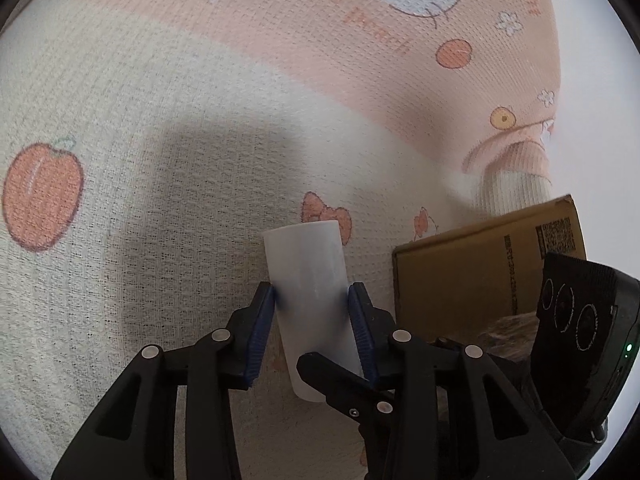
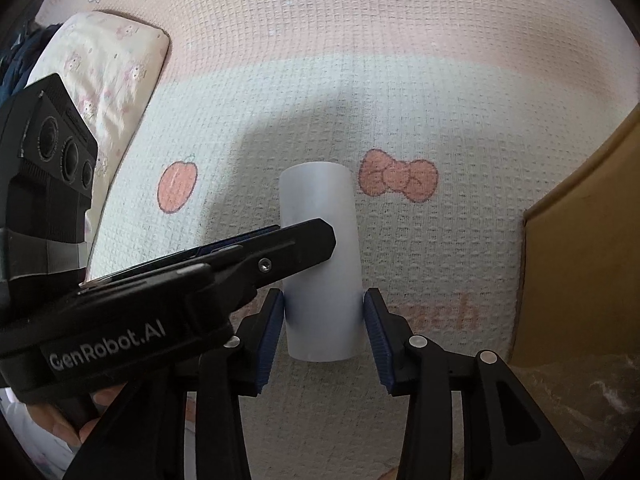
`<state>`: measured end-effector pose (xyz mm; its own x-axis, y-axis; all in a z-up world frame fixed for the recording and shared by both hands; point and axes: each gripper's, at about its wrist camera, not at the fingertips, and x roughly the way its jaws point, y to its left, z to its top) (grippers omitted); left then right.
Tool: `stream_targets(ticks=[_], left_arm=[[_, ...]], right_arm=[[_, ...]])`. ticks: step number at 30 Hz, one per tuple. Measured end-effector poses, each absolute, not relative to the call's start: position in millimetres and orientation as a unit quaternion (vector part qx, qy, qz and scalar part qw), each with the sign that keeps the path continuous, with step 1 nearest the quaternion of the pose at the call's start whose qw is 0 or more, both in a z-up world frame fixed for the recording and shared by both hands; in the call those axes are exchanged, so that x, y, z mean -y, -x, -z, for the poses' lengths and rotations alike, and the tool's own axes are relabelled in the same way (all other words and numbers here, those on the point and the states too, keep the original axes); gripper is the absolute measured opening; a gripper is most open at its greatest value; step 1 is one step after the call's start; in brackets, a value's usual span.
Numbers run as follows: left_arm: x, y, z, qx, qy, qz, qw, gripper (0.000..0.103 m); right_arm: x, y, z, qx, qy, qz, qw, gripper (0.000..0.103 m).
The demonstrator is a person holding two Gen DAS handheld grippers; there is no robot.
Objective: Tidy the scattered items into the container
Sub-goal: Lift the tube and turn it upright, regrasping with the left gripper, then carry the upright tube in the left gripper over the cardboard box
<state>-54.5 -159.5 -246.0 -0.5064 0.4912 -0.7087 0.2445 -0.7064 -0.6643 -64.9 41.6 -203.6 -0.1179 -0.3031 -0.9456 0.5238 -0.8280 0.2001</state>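
Left wrist view: the left gripper point(image 1: 312, 296) has its blue pads point(image 1: 262, 328) pressed against both sides of a white frosted cylinder point(image 1: 308, 280), so it is gripping that item. The cylinder lies over a waffle-weave bed cover point(image 1: 160, 200) printed with peaches and bows; contact with the cover cannot be confirmed. A cardboard box point(image 1: 472, 272), judged to be the container, stands just beside the cylinder on the right, with its near wall facing the camera.

Right wrist view: the right gripper point(image 2: 324, 300) straddles the same cylinder point(image 2: 320, 208) lower down. Its left pad point(image 2: 270, 336) touches or nearly touches the wall, while a narrow gap shows on the other side. It brackets the item without a confirmed clamp. The left gripper's finger point(image 2: 280, 248) crosses the cylinder from the left. The box wall point(image 2: 580, 240) rises at the right edge of the view. A pillow point(image 2: 116, 80) lies at the upper left of the bed.

Risk assessment:
- Both grippers crowd one small item; fingers may collide during lifting or handover.
- The smooth, round wall may rotate or slip between the pads if the left grip loosens before the right one closes.
- The box is close; a low carry may strike its wall and shift it on the soft bed.
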Motion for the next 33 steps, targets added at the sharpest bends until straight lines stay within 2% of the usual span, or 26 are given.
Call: stream_targets(ticks=[7, 23, 33], left_arm=[[161, 38, 223, 0.366, 0.470, -0.799, 0.079, 0.039], [159, 26, 130, 0.357, 0.411, -0.830, 0.117, 0.039], [112, 48, 54, 0.279, 0.392, -0.862, 0.157, 0.039]], right_arm=[[-23, 55, 202, -0.088, -0.595, 0.746, 0.286, 0.038], [-21, 27, 114, -0.103, -0.520, 0.795, 0.296, 0.038], [-55, 26, 51, -0.086, -0.460, 0.842, 0.270, 0.038]])
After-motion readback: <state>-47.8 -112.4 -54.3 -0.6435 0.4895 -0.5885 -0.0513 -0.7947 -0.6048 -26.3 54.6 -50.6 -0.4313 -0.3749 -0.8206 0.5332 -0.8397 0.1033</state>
